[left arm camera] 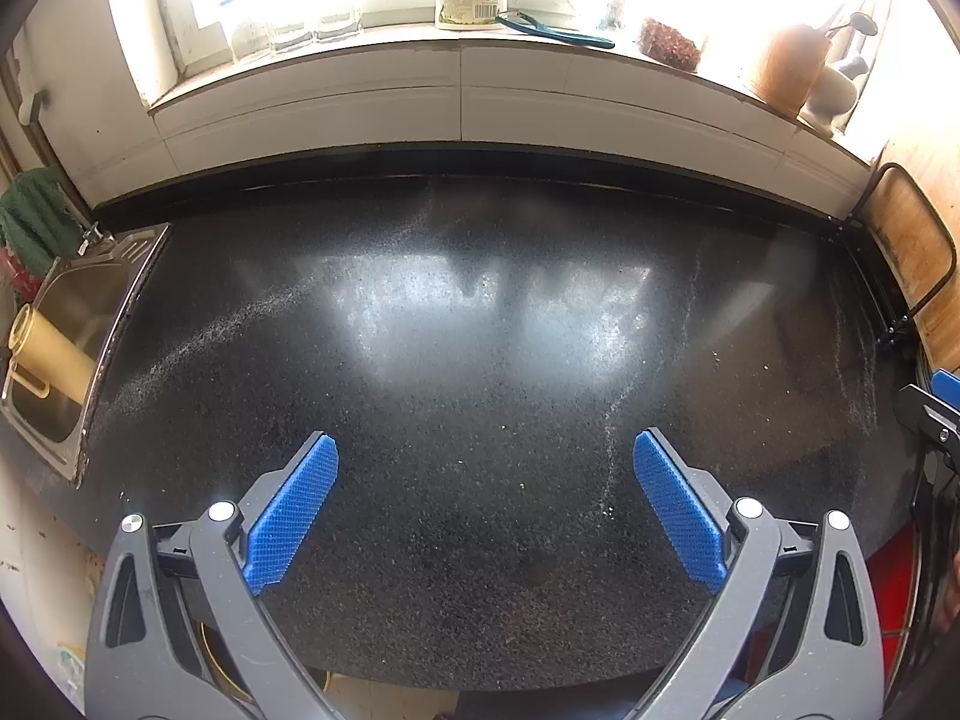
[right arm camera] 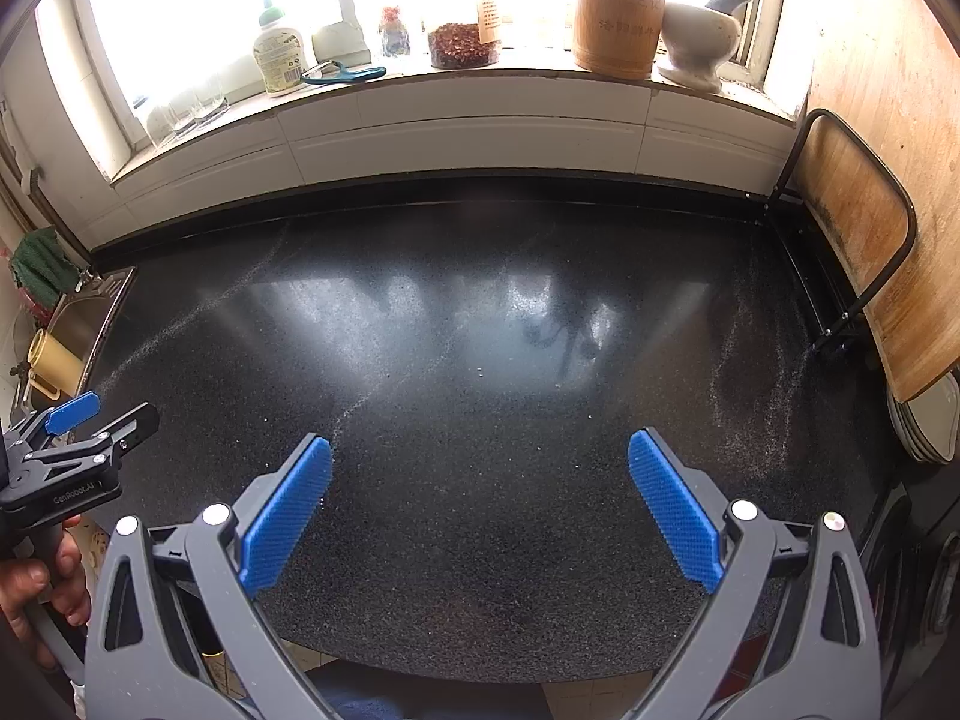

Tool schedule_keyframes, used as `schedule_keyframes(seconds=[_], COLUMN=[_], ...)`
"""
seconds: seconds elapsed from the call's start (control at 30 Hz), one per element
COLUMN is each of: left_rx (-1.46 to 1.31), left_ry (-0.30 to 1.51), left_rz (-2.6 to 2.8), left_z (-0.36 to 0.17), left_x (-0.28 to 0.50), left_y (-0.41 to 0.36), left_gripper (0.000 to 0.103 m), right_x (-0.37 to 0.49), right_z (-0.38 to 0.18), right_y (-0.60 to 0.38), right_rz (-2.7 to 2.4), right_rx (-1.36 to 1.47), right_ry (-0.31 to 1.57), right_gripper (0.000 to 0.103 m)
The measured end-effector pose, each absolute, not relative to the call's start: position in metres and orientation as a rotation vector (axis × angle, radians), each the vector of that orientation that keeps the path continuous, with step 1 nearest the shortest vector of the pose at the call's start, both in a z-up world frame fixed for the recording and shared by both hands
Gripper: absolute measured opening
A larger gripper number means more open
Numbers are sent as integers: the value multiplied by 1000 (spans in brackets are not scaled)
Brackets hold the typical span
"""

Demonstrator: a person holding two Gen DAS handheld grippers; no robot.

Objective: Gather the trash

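The left gripper (left arm camera: 485, 450) and right gripper (right arm camera: 480, 450) hovered with fingers spread wide and empty above the bare speckled counter (left arm camera: 480, 360); no trash showed ahead of them, apparently awaiting a target.

glossy speckled stone counter (left arm camera: 480, 360), wooden board (right arm camera: 852, 228)

We stood at a dark speckled counter (left arm camera: 480, 360) under a sunlit window (right arm camera: 240, 0); jars lined the white sill (right arm camera: 480, 78), a steel sink (left arm camera: 66, 324) sat left, a wooden board (right arm camera: 858, 228) leaned right.
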State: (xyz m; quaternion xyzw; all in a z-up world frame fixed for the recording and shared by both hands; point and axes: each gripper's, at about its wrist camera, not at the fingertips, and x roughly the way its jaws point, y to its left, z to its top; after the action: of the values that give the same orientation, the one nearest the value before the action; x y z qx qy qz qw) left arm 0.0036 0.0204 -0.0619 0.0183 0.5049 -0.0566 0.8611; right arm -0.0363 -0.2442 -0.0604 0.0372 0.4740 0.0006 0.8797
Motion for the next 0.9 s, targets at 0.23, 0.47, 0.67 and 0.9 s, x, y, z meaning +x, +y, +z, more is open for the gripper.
schedule_keyframes(seconds=[0.23,0.47,0.67,0.9], left_rx=[32,52,45,51], left_ry=[1066,1063,1064,1029], left_rz=[-121,-118,-124,-116], left_z=[-63,-64,-63,-60], left_x=[4,3,3,2], left_y=[20,18,18,18], left_gripper=[96,96,96,96], right_x=[-36,-35,-35,-34], right_z=[-61,-61,-61,-61], right_y=[-245,-245,-246,-247], right_rz=[3,4,4,4], right_rx=[77,77,77,84], right_ry=[991,991,993,993], right_gripper=[96,96,96,96])
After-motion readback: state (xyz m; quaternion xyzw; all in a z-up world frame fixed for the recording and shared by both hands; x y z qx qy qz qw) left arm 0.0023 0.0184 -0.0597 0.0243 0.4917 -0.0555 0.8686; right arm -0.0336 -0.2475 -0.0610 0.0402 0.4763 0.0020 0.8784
